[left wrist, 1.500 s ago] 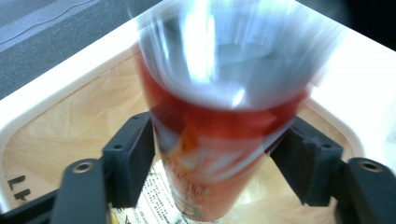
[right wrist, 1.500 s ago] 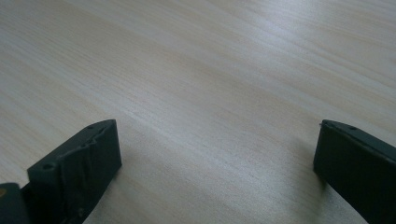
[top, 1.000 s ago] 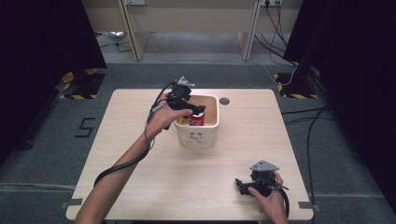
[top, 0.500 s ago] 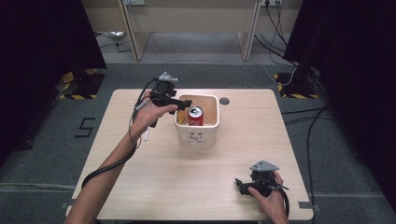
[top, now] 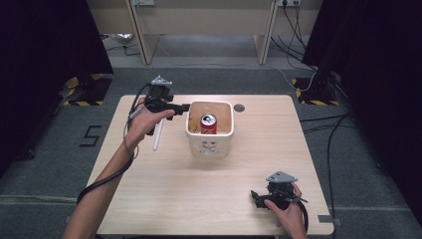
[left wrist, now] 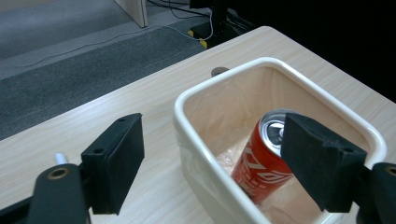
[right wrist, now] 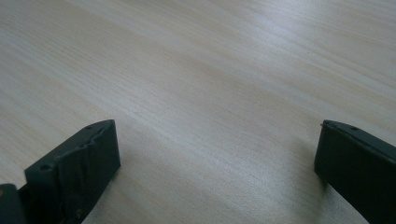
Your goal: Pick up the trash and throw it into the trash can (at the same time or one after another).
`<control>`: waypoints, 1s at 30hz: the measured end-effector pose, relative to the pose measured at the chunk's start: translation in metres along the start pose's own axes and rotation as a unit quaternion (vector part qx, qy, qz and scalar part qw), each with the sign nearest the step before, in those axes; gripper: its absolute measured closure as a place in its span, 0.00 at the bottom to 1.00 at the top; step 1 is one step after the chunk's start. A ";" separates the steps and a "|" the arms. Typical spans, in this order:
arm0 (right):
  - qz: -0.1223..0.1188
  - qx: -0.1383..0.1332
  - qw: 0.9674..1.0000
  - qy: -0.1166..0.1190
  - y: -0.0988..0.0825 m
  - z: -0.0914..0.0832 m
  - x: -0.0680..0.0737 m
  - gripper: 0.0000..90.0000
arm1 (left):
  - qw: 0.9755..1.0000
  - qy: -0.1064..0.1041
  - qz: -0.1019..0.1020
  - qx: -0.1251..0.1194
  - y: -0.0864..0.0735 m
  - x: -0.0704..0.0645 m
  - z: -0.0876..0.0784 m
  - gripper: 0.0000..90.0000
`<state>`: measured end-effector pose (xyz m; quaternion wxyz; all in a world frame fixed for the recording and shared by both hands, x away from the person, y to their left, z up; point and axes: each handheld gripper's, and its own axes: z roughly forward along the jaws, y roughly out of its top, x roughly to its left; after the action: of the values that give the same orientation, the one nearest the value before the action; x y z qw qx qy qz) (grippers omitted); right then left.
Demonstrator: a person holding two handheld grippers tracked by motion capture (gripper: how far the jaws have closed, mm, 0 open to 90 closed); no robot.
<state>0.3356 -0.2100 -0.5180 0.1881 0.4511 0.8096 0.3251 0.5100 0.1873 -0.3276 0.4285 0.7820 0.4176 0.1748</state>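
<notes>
Over at the left of the wooden table (top: 164, 184), a white marker-like stick (top: 158, 134) lay flat on the boards, well left of the bin, with the person's left hand (top: 142, 122) above it. That hand held the left gripper (top: 185, 107) level, its tips just short of the bin's left rim, a grey plate on top and a black cable looping down along the forearm. In the left gripper view its jaws stood wide apart with nothing between the pads (left wrist: 116, 161); one pad sat over bare table left of the bin, the other hung over the bin's mouth.

Centre stage was the white bin (top: 209, 144), square-mouthed, with a clear liner inside and a small dark print on its near wall. The red can (top: 208, 124) stood inside it, silver top up; in the left gripper view it leaned a little against the liner. Just beyond the bin's far right corner was a small round grey cap (top: 239, 107) set in the tabletop.

Down at the near right, well away from the bin, the right hand (top: 288, 216) rested on the table with the right gripper (top: 255, 197) pointing left. Its jaws were spread wide too, holding nothing, low over plain wood grain in the right gripper view.
</notes>
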 end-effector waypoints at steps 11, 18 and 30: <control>0.000 0.000 1.000 0.000 0.000 0.000 0.000 0.01 | 0.999 0.022 -0.020 0.011 -0.022 0.023 0.003 0.24; 0.000 0.000 1.000 0.000 0.000 0.000 0.000 0.01 | 0.999 0.031 -0.030 0.012 -0.034 0.032 0.006 0.24; 0.000 0.001 1.000 -0.001 0.000 0.000 0.000 0.01 | 0.997 0.050 -0.047 0.020 -0.056 0.046 0.022 0.24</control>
<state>0.3356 -0.2100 -0.5179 0.1885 0.4510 0.8099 0.3243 0.5226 0.2291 -0.3899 0.3996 0.7603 0.4776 0.1849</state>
